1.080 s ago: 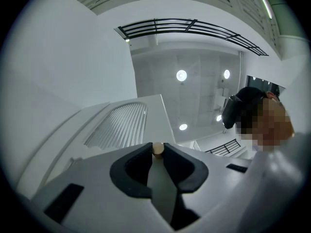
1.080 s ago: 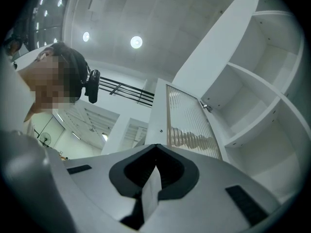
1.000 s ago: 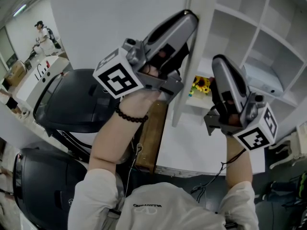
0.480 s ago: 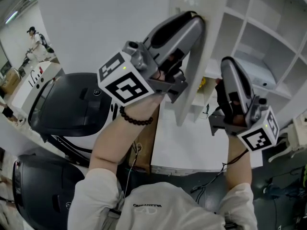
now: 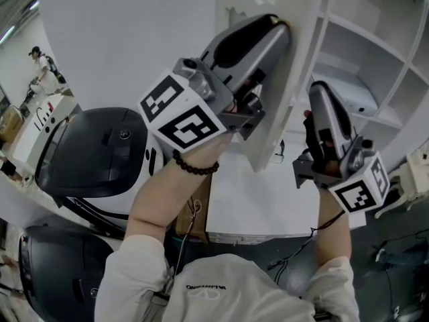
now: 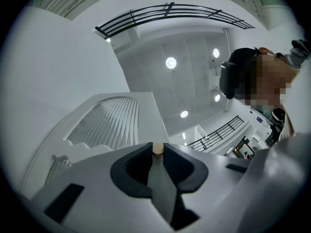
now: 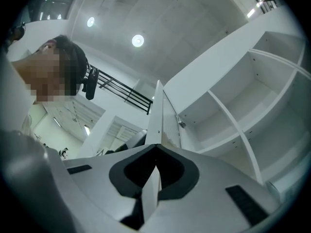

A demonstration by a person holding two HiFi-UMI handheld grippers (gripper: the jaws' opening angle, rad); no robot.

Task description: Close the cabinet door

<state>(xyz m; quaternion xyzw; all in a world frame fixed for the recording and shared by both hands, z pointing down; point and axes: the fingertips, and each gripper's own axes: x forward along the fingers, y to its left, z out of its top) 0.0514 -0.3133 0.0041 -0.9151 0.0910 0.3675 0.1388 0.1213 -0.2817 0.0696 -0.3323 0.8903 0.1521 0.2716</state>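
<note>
The left gripper (image 5: 276, 25) is pinched on the small pale knob (image 6: 157, 149) of the cabinet door (image 5: 295, 5). That looks like a sensible hold, since the knob gives a firm point for swinging the panel home. The door stands partly open, angled out from the white shelves (image 5: 375, 39) on the right. The right gripper (image 5: 312, 89) hangs just beside the door on the shelf side, its tips drawn together with nothing visibly caught between them — aimed along the door's edge, perhaps to steady it. From where I stand, that gripper is the one thing in the door's path and would need to clear out. Below lies a white tabletop (image 5: 268, 206), with a big black rounded machine (image 5: 100, 153) to the left and a person (image 5: 40, 69) far off.
</note>
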